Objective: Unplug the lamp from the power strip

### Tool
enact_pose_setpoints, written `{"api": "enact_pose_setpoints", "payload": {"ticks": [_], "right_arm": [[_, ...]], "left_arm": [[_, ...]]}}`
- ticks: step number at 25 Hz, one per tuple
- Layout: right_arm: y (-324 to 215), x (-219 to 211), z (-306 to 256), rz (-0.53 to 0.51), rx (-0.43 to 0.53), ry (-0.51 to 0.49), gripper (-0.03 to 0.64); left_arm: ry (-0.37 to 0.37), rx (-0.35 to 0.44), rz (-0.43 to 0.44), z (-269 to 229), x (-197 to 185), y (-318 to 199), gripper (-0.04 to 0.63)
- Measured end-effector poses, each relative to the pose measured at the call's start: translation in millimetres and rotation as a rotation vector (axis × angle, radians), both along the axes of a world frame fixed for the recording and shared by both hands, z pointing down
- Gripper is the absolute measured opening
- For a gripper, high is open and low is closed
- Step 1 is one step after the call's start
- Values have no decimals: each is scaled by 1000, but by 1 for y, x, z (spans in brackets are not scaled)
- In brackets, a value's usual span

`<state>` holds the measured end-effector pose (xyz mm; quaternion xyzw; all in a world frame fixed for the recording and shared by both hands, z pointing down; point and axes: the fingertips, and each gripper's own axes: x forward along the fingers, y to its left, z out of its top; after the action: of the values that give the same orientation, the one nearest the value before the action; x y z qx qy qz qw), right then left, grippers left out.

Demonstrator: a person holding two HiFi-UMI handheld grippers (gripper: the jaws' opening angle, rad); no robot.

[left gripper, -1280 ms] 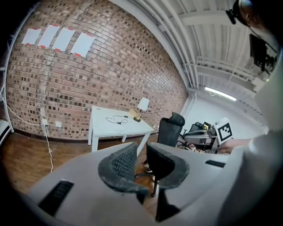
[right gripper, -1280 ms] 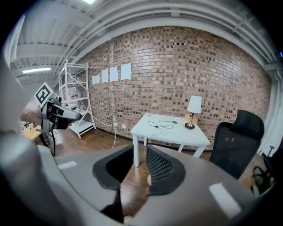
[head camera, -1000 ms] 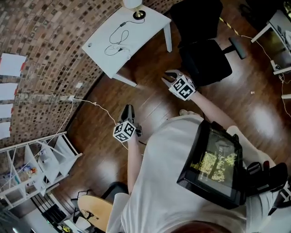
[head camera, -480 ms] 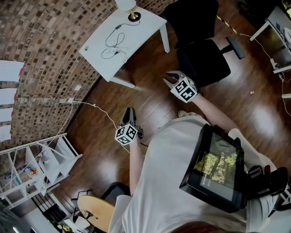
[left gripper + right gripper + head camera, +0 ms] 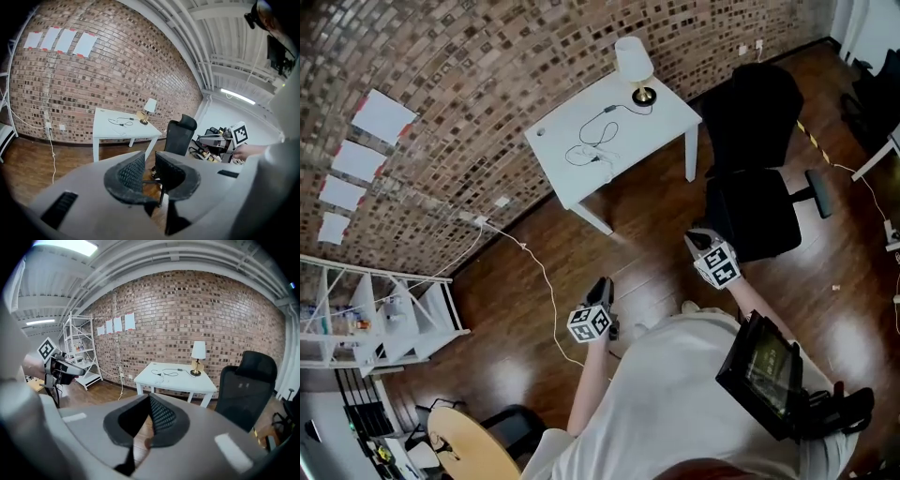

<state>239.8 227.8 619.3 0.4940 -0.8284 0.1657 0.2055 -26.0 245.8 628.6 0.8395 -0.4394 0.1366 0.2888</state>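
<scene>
By the brick wall (image 5: 487, 75) a white-shaded lamp (image 5: 633, 58) is sitting on a white table (image 5: 652, 127), plugged or not unclear, far from the gaping left gripper (image 5: 603, 284) and just-shut, empty right gripper (image 5: 697, 234).

White-shaded lamp (image 5: 633, 62) upright on white table (image 5: 664, 118), cord (image 5: 607, 112) looped beside

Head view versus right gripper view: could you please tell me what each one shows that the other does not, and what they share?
Only the head view: the person's shirt, the tablet on the chest and the right gripper from above. Only the right gripper view: the ceiling light and that gripper's jaws, which have just been closing and stand together with nothing between them. Both: the table, lamp, cord, chair, brick wall, shelf and left gripper.
</scene>
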Motion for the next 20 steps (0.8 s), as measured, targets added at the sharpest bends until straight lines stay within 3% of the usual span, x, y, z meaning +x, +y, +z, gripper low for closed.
{"api": "enact_pose_setpoints", "payload": {"ticks": [3,7,12,20], "right_arm": [[11,8,8,-9,9,-13,-9],[29,17,-8,32,-49,-67,-9],[21,42,-31,44,-11,-79,-9],[56,69,18,73,-63,-112,-9]], "left_arm": [[-6,3,8,10,12,11,57],[-8,-43,17,-3,20,25,57],[17,9,13,-31,46,16,57],[4,-63,40,26,86,55,57]]}}
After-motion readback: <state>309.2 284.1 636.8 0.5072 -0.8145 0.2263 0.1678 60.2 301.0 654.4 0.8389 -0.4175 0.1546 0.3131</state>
